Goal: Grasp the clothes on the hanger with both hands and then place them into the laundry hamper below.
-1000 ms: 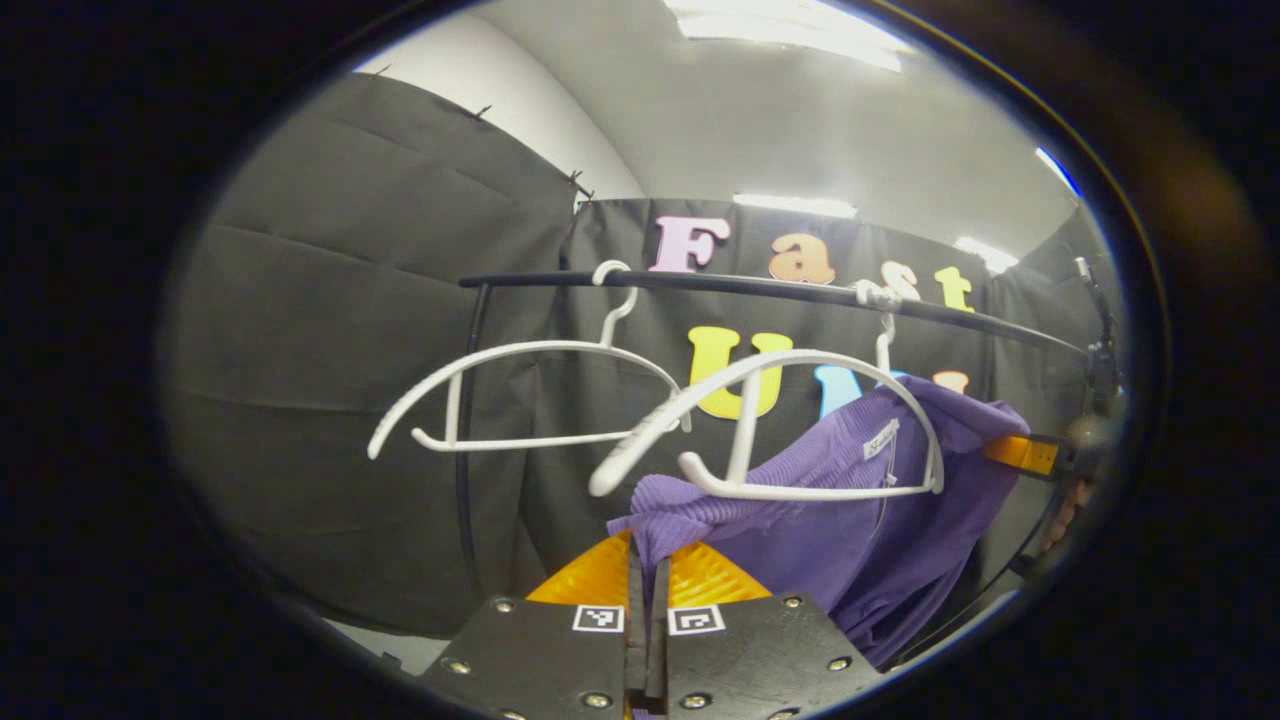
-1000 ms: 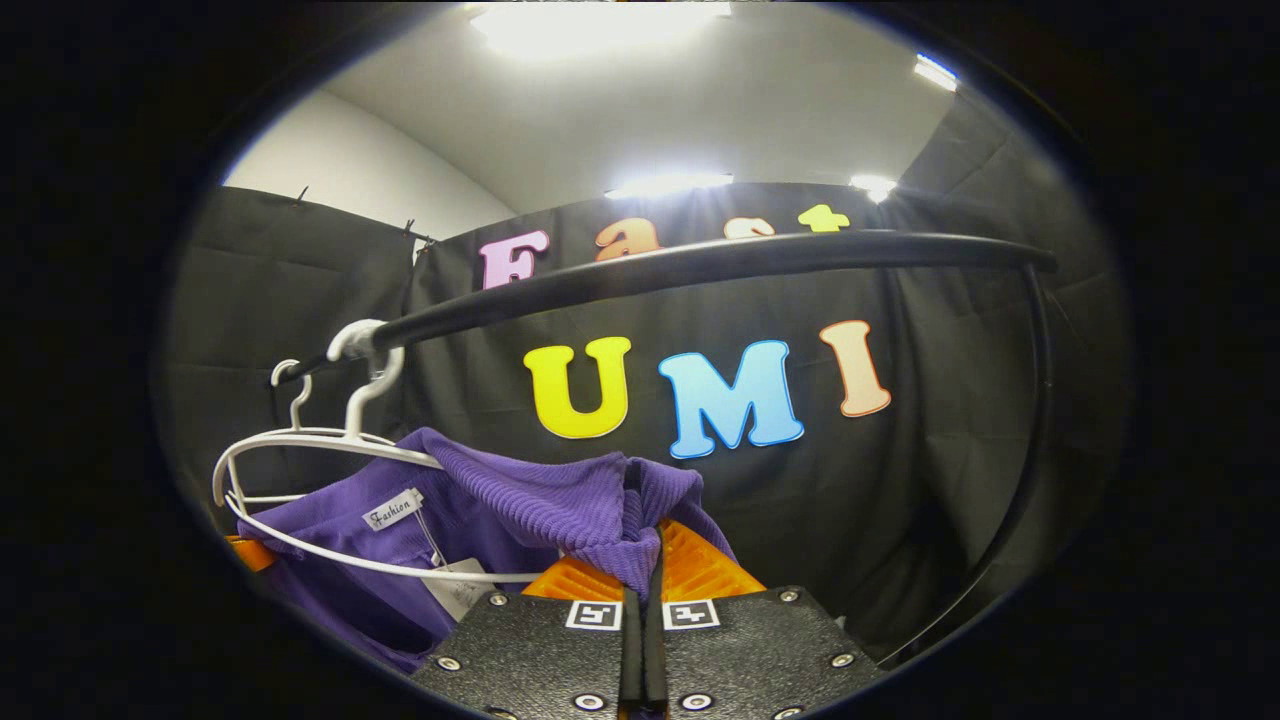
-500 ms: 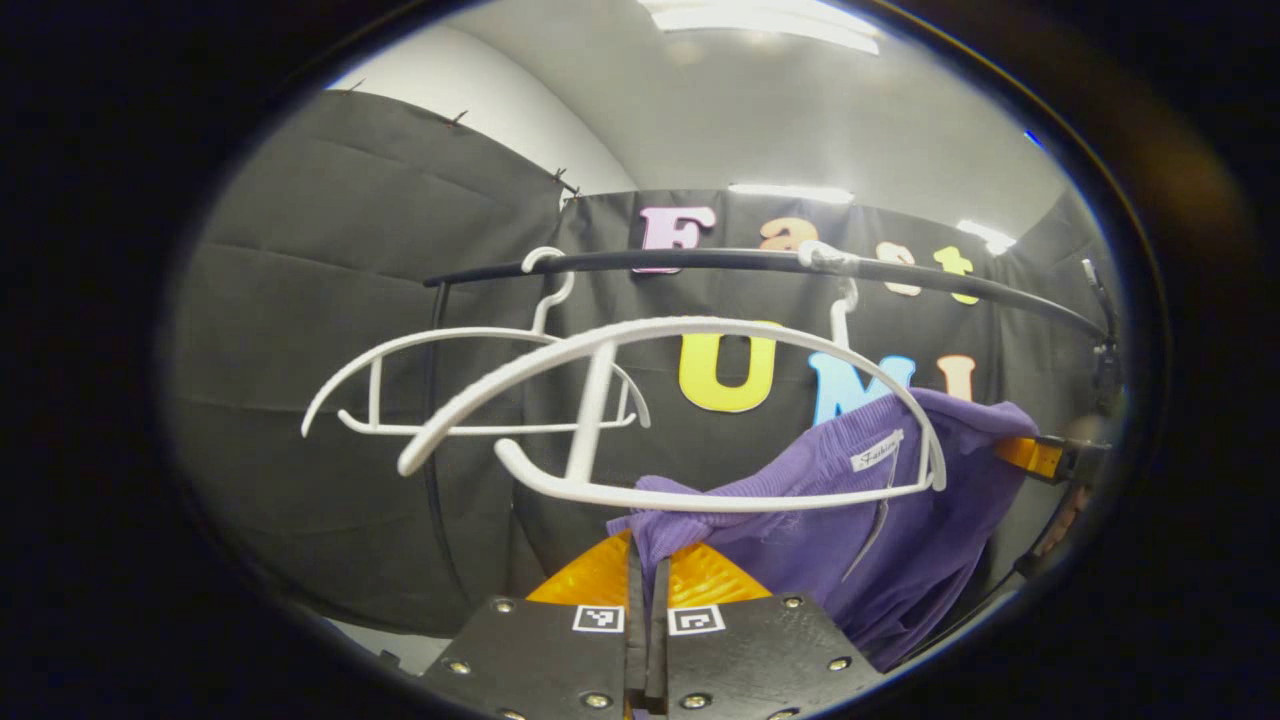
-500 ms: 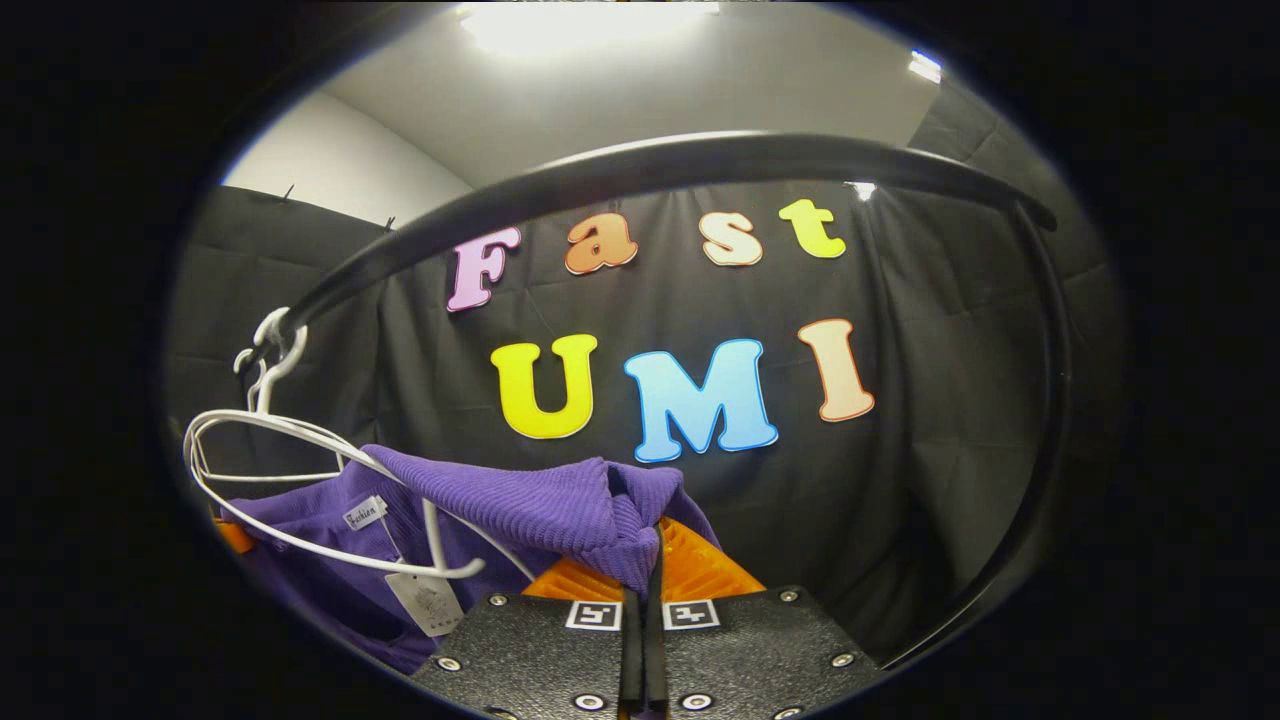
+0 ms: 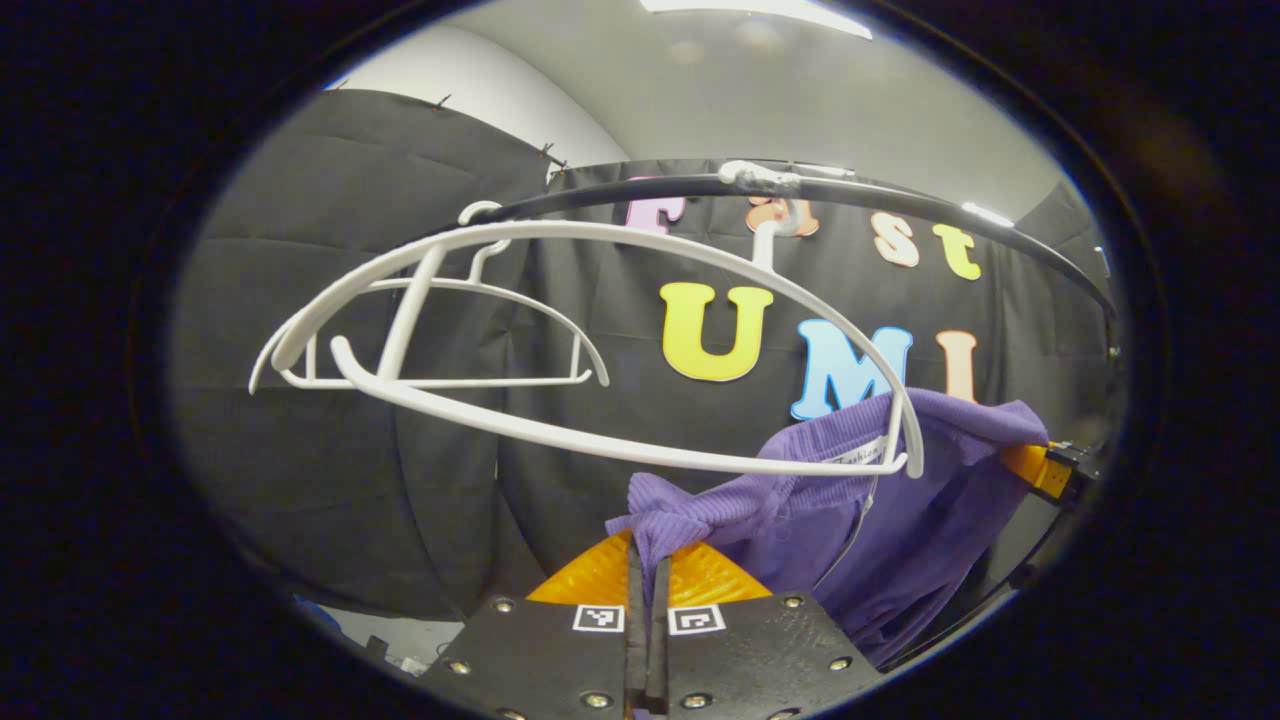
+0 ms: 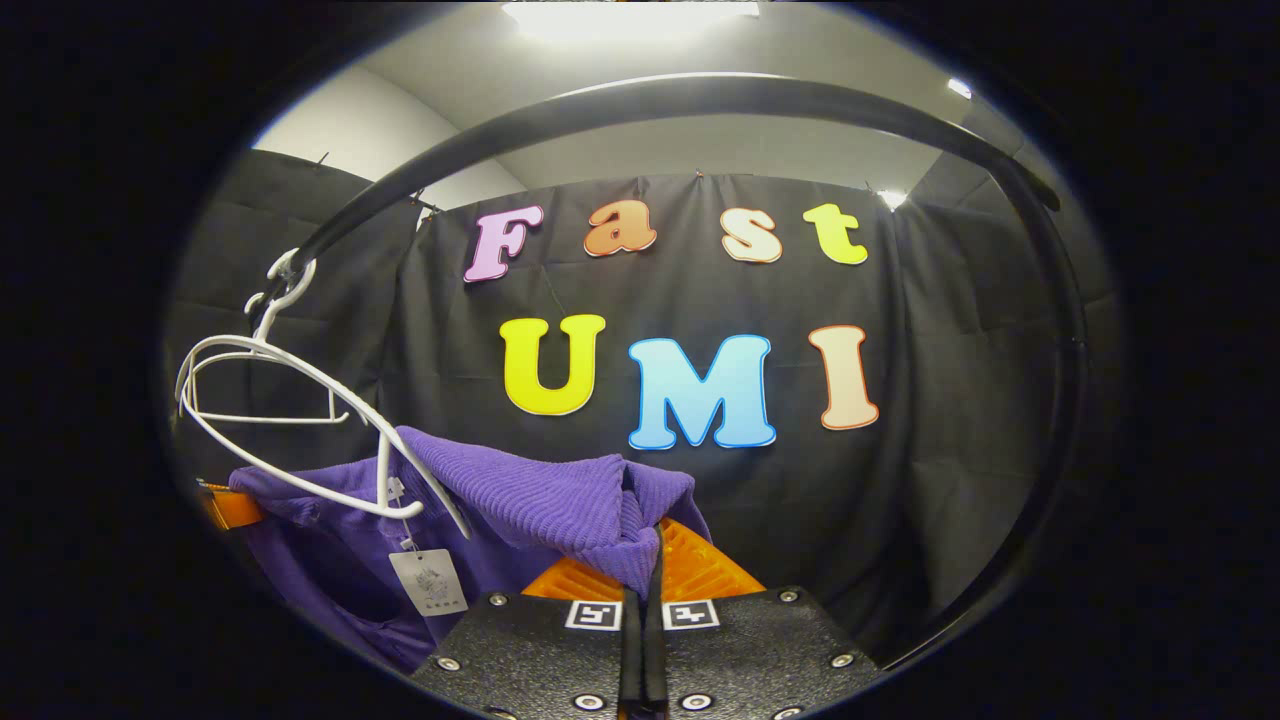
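I see black cloth forming the booth's far wall, creased in vertical folds and pinned along its top edge with small clips. A second panel of the same cloth closes the left side. Above the cloth I note a plain white wall rising to a pale grey ceiling. Long rectangular ceiling lights glare overhead, one directly above in the right gripper view, another strip in the left gripper view. A black metal clothes rail spans the booth near the top and bends down into an upright post at the right.
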